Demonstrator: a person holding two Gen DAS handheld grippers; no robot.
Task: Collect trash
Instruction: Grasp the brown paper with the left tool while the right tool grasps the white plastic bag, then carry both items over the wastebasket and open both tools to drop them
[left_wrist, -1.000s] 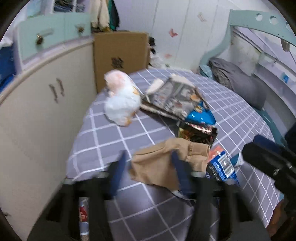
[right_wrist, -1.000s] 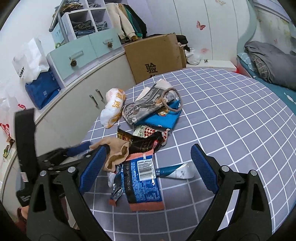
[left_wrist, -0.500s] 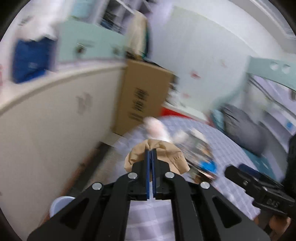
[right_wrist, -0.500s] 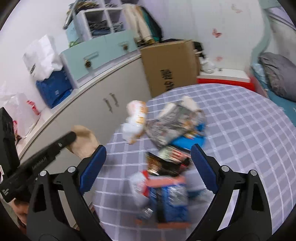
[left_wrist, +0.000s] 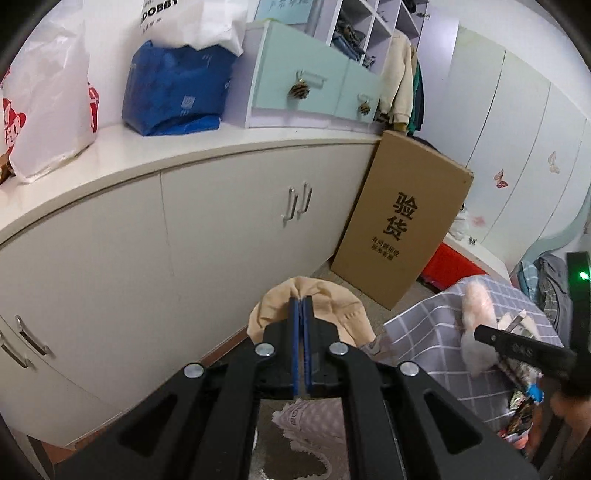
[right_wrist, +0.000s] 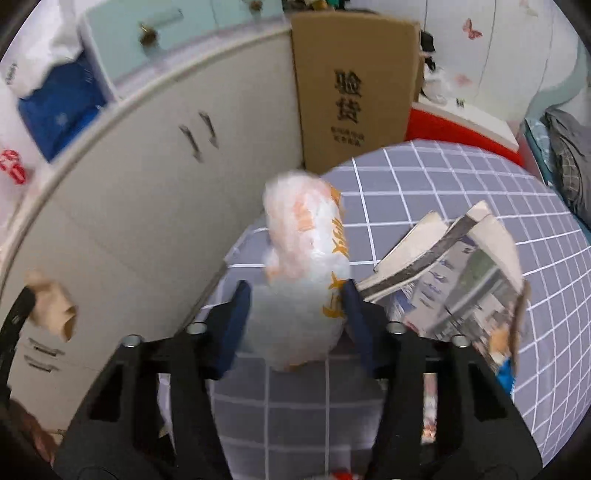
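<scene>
Left hand-held gripper (left_wrist: 303, 314): I have it pinched tight on one tan cloth scrap (left_wrist: 328, 314), lifted off the worktop over the floor beside the cabinets (left_wrist: 221, 236).
Right hand-held gripper (right_wrist: 297, 317): fingers spread either side of one white plastic bag (right_wrist: 306, 266) at the worktop (right_wrist: 443, 192) edge; not yet gripping, I judge.
Further out: one crumpled newspaper (right_wrist: 461, 280) just beside the bag, one cardboard box (right_wrist: 354, 85) standing beyond.
Progress: I judge it early; one piece lifted, bag, newspaper and small wrappers remain.
Bin: none clearly visible.
</scene>
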